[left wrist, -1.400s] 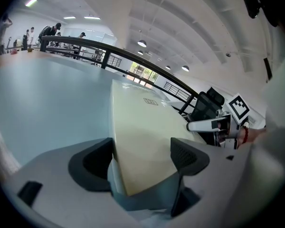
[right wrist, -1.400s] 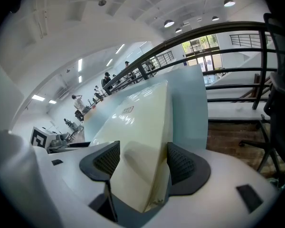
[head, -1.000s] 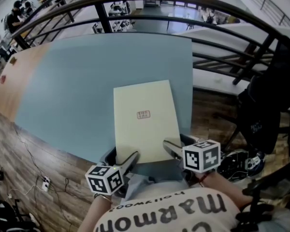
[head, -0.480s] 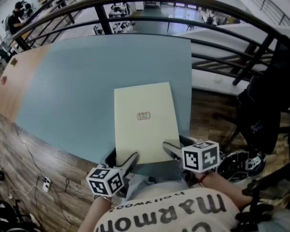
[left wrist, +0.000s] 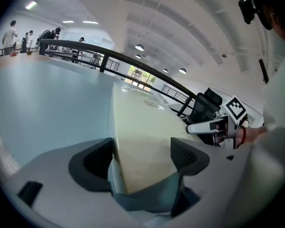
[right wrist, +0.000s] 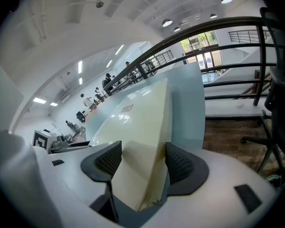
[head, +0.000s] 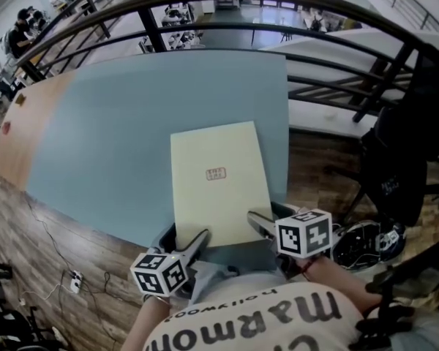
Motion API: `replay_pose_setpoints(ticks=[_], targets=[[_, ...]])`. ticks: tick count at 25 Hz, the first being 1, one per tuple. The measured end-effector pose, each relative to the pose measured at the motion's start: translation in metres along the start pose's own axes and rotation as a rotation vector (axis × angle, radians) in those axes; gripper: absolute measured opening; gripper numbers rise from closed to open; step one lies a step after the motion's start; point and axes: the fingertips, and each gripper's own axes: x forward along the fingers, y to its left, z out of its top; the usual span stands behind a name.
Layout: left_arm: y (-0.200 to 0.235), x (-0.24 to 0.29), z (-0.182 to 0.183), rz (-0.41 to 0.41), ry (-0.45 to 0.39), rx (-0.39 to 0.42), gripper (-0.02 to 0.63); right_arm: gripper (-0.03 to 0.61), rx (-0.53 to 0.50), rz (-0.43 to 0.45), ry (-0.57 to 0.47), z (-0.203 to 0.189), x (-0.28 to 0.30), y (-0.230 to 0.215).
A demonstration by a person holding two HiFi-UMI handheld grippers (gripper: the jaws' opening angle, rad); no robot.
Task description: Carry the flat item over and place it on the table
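Table (head: 117, 123) ahead of both grippers. Folder (head: 216, 196) lies flat on it, near edge overhanging between the jaws. Left gripper (head: 203, 235) is spread round one corner. Right gripper (head: 254, 219) is closing round the other, not pinching. Risk: a snagged pull-back drags the folder off.

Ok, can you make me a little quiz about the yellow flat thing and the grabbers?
1. True or false: the cream board is standing upright on its edge.
2. What sits between the jaws of the left gripper? A) nothing B) a corner of the cream board C) a cup
3. Fill in: the top of the table is mostly ____ in colour.
Key: 1 false, it lies flat; 2 B; 3 blue-grey.
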Motion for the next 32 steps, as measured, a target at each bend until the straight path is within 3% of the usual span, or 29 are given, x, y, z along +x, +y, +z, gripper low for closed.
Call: replay_pose_setpoints(ticks=[16, 32], targets=[[0.0016, -0.0026, 0.0016, 0.01, -0.006, -0.003, 0.379, 0.299, -0.014, 0.026, 0.008, -0.0006, 0.0012, 0.0014], [0.0047, -0.0006, -0.0005, -0.031, -0.025, -0.027, 0.391, 0.299, 0.007, 0.066, -0.011, -0.0003, 0.0053, -0.0003]])
